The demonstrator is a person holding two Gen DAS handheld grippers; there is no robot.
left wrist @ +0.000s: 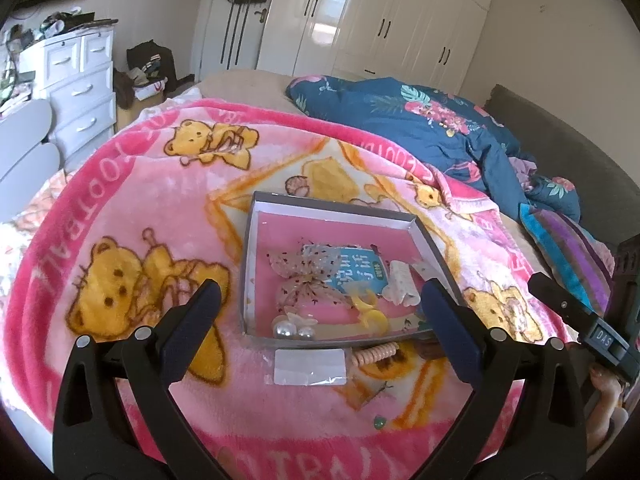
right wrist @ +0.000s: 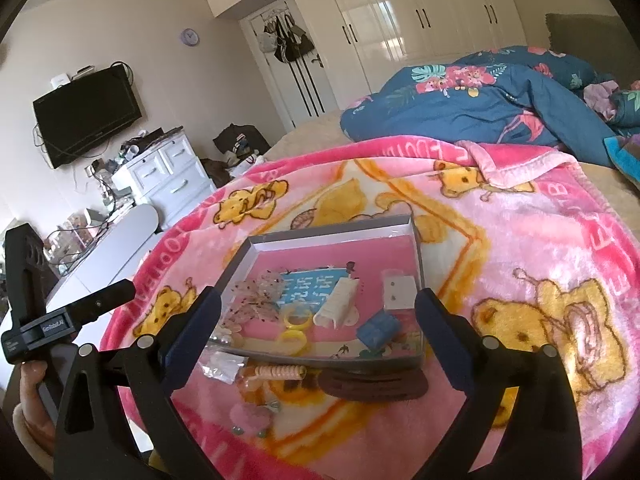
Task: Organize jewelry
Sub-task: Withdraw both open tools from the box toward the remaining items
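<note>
Both grippers, left [left wrist: 320,312] and right [right wrist: 318,316], gaped empty; coil tie [right wrist: 278,373] lay crosswise outside box's [right wrist: 320,362] near edge, left-of-centre.

Pink blanket [left wrist: 132,208], yellow bear print.
Grey box [left wrist: 250,264], pink inside; yellow rings [right wrist: 295,326]; teal floral duvet [left wrist: 432,128]; white wardrobe [left wrist: 380,16].

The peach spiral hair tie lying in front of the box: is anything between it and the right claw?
Nothing visible blocks it. The hair tie lies bare on the blanket, just outside the box front wall, between a clear packet and a dark brown clip. The right claw hangs open above.
</note>
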